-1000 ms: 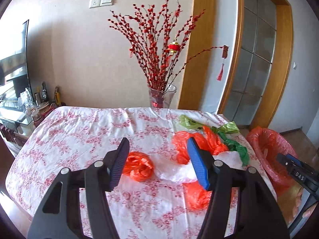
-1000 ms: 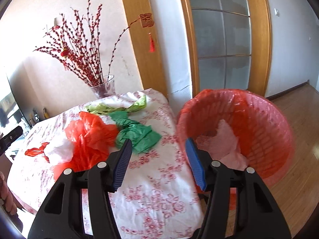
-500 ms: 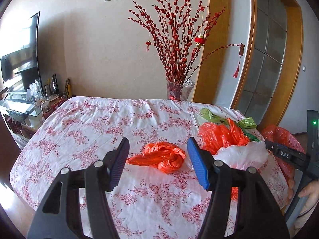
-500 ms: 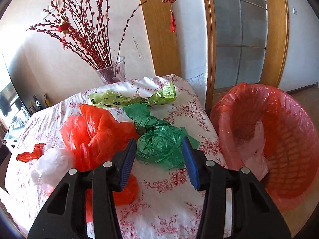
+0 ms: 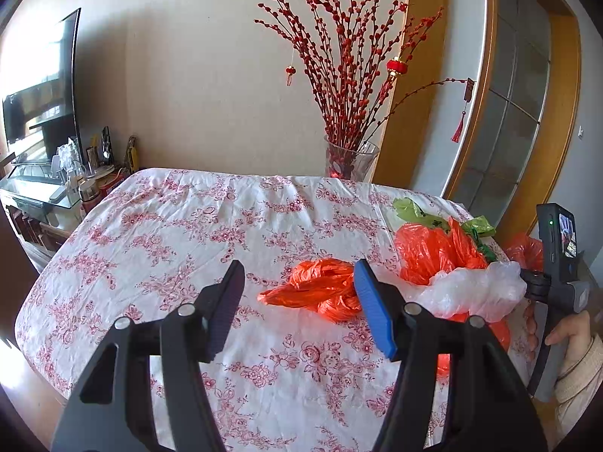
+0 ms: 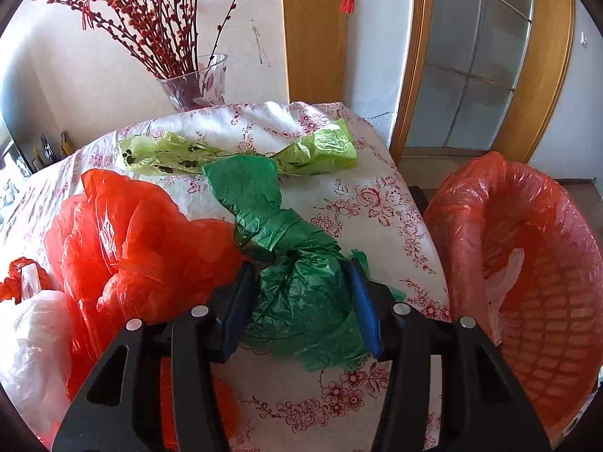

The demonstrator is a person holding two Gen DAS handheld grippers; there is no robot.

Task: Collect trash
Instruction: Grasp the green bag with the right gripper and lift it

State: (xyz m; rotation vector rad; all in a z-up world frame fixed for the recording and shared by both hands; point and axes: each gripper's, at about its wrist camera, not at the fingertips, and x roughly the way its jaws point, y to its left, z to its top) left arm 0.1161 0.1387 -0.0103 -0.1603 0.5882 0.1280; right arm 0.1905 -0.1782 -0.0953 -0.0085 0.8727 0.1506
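Crumpled plastic bags lie on a floral tablecloth (image 5: 196, 226). My right gripper (image 6: 301, 301) is open, its blue pads on either side of a dark green bag (image 6: 297, 282) without squeezing it. A big orange bag (image 6: 132, 245), a white bag (image 6: 34, 335) and a light green bag (image 6: 233, 152) lie around it. A red-lined trash basket (image 6: 527, 282) stands right of the table. My left gripper (image 5: 299, 305) is open and empty, held above the table just short of a small orange bag (image 5: 320, 290). The right gripper's body (image 5: 557, 263) shows at the far right.
A glass vase (image 5: 350, 158) of red berry branches stands at the table's back edge by the wall. A TV (image 5: 41, 86) and a cluttered glass shelf (image 5: 56, 184) are to the left. A wooden door frame (image 6: 535, 75) is behind the basket.
My right gripper has moved from the basket over to the table and down around the dark green bag. My left gripper has drawn back and to the left, still open.
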